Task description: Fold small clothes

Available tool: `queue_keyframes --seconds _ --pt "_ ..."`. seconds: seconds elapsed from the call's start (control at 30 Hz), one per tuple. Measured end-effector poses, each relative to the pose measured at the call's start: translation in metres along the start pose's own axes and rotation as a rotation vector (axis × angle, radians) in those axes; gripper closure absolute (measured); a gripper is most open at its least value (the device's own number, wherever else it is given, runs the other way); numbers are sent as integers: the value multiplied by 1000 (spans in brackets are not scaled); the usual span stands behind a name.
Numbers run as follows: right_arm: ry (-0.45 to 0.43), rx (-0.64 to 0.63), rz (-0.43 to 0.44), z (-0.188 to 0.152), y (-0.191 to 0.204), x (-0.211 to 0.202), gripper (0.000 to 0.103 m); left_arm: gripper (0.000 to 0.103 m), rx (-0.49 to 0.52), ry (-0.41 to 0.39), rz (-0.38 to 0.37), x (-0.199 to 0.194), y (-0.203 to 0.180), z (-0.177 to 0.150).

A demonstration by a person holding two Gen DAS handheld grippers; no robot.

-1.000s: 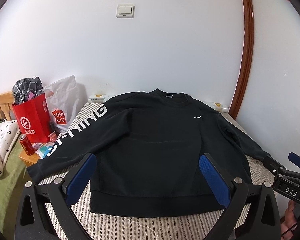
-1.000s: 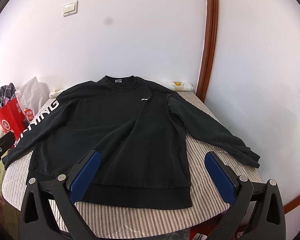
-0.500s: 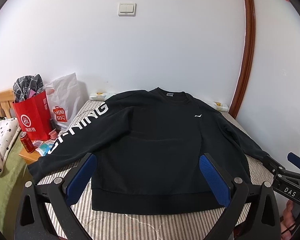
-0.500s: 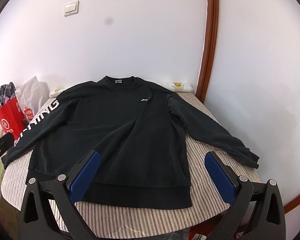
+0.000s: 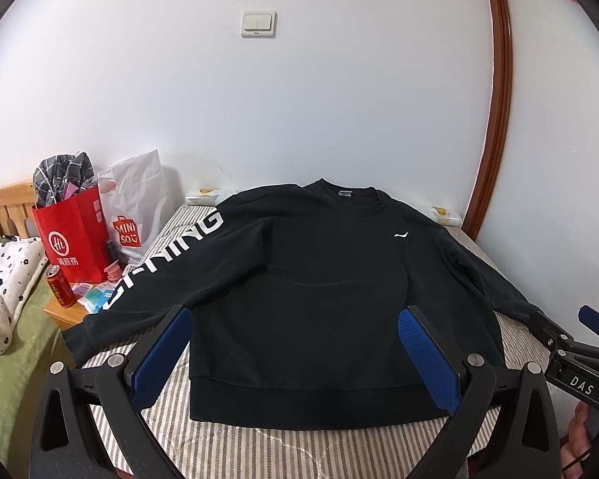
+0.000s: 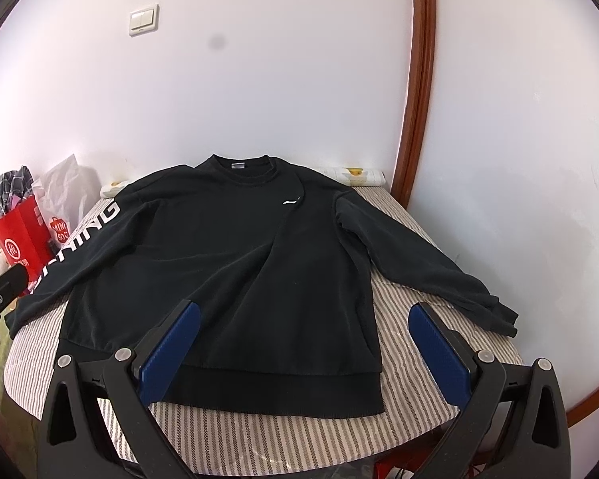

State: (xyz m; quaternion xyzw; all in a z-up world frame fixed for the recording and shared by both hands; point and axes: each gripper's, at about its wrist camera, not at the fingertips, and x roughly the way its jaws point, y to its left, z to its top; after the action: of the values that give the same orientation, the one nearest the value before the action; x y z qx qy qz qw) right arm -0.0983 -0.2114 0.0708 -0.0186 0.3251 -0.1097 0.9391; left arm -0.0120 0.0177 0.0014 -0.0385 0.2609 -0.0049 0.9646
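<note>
The black long-sleeved sweatshirt (image 5: pixel 311 291) is soft matt cloth with ribbed hem and collar (its white lettering looks like a flat print). It lies on a grey-and-white striped fabric table cover (image 6: pixel 291 435), woven and dull. The left gripper (image 5: pixel 295 347) and right gripper (image 6: pixel 307 343) have matt black plastic frames, bright metal screw heads, and finely textured blue pads (image 5: pixel 427 355). The red paper shopping bag (image 5: pixel 74 239) shows a slight sheen; the curved brown wooden trim (image 6: pixel 419 80) is glossy.

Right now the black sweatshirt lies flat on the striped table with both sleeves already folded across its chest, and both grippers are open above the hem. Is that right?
Not quite. Both sleeves of the black sweatshirt are spread outward, not folded, as the right wrist view shows. It does lie flat on the striped table, with the left gripper and right gripper open.
</note>
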Motion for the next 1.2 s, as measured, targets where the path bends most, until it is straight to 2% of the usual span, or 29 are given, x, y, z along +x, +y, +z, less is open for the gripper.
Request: queue_keyframes --seconds 0.4,0.67,0.83,1.0,1.2 --pt "0 -3 8 6 4 2 1 0 -1 -10 14 1 5 5" --pt "8 -8 20 12 12 15 1 0 -15 12 -8 23 10 9" --pt "24 -23 9 7 18 41 1 0 -66 89 -3 59 25 3" --pt "91 -50 24 -1 25 79 1 0 -169 197 17 101 61 -11" --pt "141 -62 29 -6 37 120 1 0 -299 243 33 134 110 -28"
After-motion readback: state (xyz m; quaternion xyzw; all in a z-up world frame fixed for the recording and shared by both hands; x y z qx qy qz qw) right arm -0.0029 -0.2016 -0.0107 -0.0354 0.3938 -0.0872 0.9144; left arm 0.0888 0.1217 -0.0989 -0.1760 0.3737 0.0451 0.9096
